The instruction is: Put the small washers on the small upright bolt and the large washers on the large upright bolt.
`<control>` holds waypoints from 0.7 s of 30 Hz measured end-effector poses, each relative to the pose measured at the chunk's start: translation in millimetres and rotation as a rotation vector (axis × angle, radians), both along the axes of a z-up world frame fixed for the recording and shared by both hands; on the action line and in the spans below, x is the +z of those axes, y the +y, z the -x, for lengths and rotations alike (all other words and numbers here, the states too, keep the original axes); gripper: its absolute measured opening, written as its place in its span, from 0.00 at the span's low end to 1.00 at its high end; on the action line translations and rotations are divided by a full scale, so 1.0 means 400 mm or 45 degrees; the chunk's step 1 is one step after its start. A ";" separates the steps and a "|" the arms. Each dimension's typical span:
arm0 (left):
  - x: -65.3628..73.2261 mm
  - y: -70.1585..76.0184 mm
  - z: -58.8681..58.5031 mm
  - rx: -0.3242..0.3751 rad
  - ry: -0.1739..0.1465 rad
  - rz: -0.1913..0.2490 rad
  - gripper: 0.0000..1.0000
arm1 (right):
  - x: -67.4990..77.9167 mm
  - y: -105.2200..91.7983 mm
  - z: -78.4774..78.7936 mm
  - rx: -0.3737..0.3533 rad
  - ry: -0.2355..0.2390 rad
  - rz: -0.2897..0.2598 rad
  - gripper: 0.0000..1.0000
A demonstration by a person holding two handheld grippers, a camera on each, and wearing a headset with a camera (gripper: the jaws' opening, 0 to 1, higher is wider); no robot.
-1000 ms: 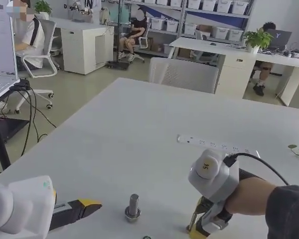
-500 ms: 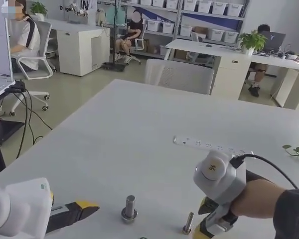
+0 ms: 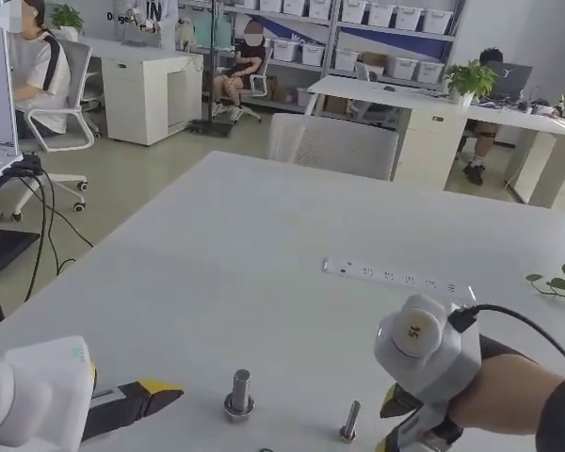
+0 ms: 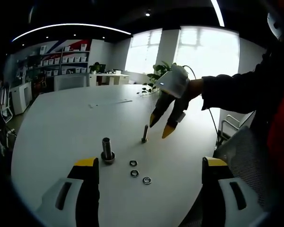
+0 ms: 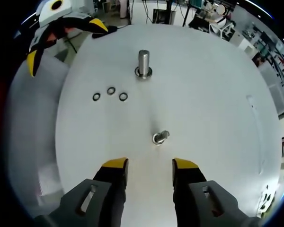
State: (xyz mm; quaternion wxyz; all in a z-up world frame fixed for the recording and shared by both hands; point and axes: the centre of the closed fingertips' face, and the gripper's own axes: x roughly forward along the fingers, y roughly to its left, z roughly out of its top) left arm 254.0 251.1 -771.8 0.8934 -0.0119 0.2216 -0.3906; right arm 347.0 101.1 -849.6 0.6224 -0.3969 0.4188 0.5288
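White table [image 3: 264,235], office desks and shelves behind.
Head view: large bolt [image 3: 239,394] lower centre, small bolt [image 3: 350,421] right of it, both upright.
Left gripper view: left gripper [image 4: 150,162] jaws wide apart, empty; three washers [image 4: 134,173] loose mid-frame, below bolts.
Right gripper view: right gripper [image 5: 150,163] jaws parted, empty; small bolt just above them, washers upper left.
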 end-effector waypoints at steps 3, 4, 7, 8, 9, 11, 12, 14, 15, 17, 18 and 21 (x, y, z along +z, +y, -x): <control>0.001 -0.001 0.000 0.000 -0.002 0.001 0.90 | 0.001 -0.004 0.021 0.002 0.002 -0.003 0.39; 0.001 -0.001 0.000 0.000 -0.003 0.001 0.90 | 0.001 -0.005 0.027 0.003 0.005 -0.004 0.39; 0.002 -0.003 0.002 -0.003 -0.002 0.000 0.90 | -0.001 -0.009 0.047 0.007 0.012 0.000 0.39; 0.002 -0.002 0.002 -0.002 -0.003 -0.002 0.90 | -0.001 -0.009 0.053 0.010 0.014 0.000 0.39; 0.002 -0.002 0.002 -0.003 -0.003 -0.002 0.90 | 0.000 -0.008 0.064 0.012 0.019 -0.003 0.39; 0.003 -0.002 0.002 -0.002 -0.005 -0.003 0.90 | 0.000 -0.004 0.079 0.013 0.032 -0.011 0.39; 0.002 -0.002 0.002 -0.003 -0.003 -0.002 0.90 | -0.001 -0.002 0.086 0.021 0.033 -0.010 0.39; 0.003 -0.002 0.003 -0.003 -0.003 -0.004 0.90 | -0.003 0.005 0.103 0.039 0.039 -0.005 0.38; 0.003 -0.001 0.003 -0.004 -0.002 -0.003 0.90 | -0.003 0.008 0.109 0.046 0.042 -0.003 0.38; 0.004 -0.001 0.003 -0.003 -0.004 -0.004 0.90 | -0.002 0.019 0.119 0.064 0.045 -0.008 0.38; 0.005 -0.001 0.003 -0.002 -0.005 -0.004 0.90 | 0.001 0.028 0.126 0.072 0.054 -0.017 0.38; 0.007 -0.001 0.004 -0.002 -0.006 -0.005 0.90 | 0.006 0.049 0.137 0.105 0.056 -0.023 0.37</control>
